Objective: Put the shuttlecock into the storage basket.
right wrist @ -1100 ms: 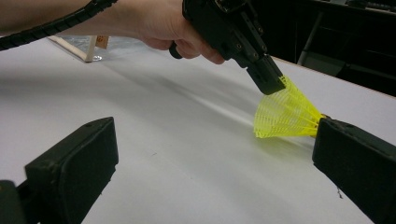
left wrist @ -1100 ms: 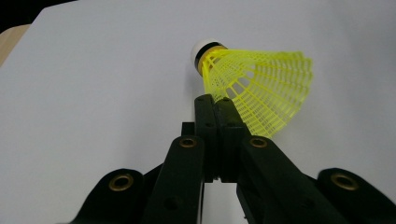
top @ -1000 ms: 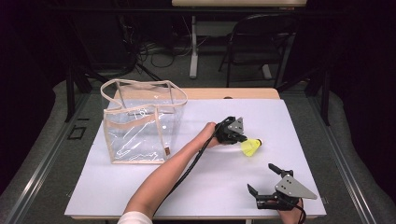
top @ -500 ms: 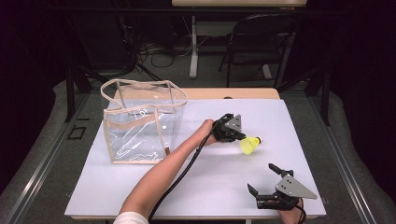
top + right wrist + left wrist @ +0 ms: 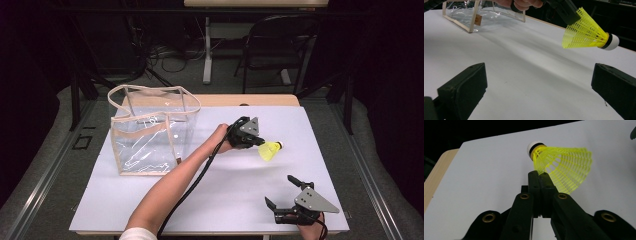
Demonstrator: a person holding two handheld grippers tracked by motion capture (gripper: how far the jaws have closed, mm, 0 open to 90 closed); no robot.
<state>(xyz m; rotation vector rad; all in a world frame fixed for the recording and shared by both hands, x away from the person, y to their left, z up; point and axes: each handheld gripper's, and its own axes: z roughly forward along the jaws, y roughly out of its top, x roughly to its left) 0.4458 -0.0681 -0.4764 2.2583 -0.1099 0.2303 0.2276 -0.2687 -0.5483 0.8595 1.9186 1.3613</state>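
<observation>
A yellow mesh shuttlecock (image 5: 270,150) with a white cork tip hangs a little above the white table (image 5: 220,200), right of centre. My left gripper (image 5: 261,143) is shut on the edge of its skirt. In the left gripper view the black jaws (image 5: 539,173) pinch the mesh of the shuttlecock (image 5: 564,167), cork pointing away. My right gripper (image 5: 280,190) stands open near the front right edge with nothing between its fingers. The right gripper view looks between its wide-apart jaws (image 5: 539,85) up at the shuttlecock (image 5: 586,32) and the left gripper (image 5: 566,12).
A clear plastic bag (image 5: 150,135) with beige trim and handles stands open-topped at the table's left; it also appears in the right gripper view (image 5: 474,10). A cable trails from the left gripper along the forearm. A dark chair (image 5: 280,45) stands beyond the table.
The left gripper has risen slightly with the shuttlecock, lifting it off the table. The right gripper has stayed where it was.
</observation>
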